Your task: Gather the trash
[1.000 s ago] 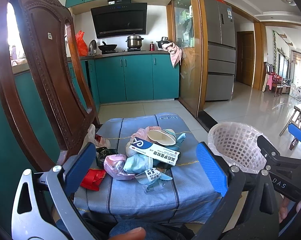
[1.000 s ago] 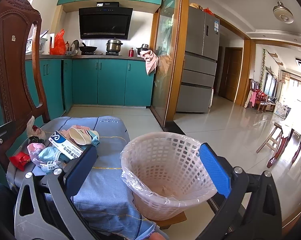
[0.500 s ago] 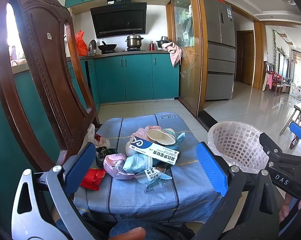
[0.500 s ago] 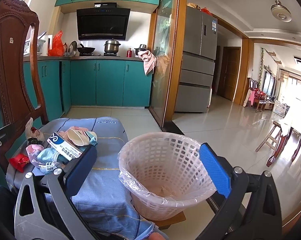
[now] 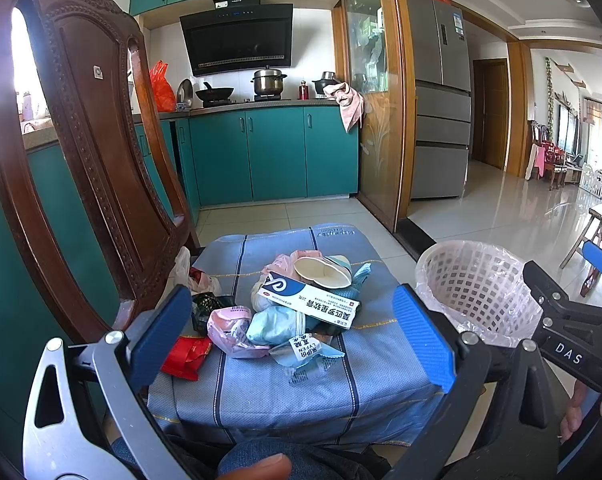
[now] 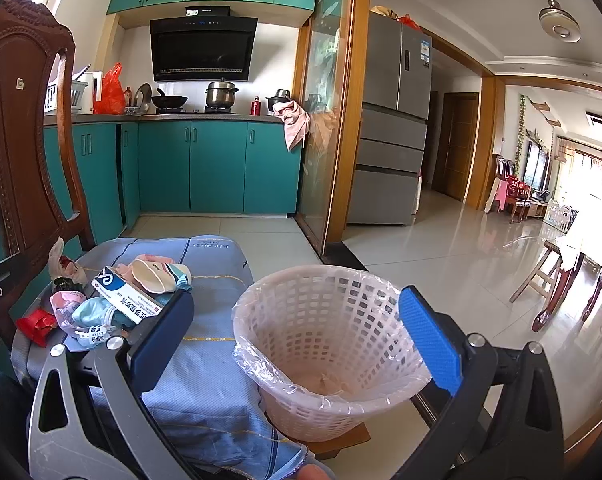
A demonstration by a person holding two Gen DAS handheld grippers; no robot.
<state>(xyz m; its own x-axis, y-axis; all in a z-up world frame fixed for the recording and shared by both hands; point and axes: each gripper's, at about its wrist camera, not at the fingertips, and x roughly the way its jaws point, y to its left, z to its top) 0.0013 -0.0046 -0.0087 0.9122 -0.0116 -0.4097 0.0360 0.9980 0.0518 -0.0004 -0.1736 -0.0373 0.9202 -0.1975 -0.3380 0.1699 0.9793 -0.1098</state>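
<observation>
A pile of trash lies on a blue cloth-covered seat: a white and blue box, a crushed paper cup, pink and light blue wrappers, a red wrapper. A white plastic basket with a clear liner stands right of the seat; it also shows in the left wrist view. My left gripper is open and empty, just short of the pile. My right gripper is open and empty, over the basket's near rim. The pile shows at left in the right wrist view.
A carved wooden chair back rises left of the seat. Teal kitchen cabinets and a steel fridge stand behind. Tiled floor stretches right toward a wooden stool. A knee shows at the bottom edge.
The right gripper has drifted slightly to the right and away, so the basket sits more centred between its fingers. The left gripper and the trash pile have not moved.
</observation>
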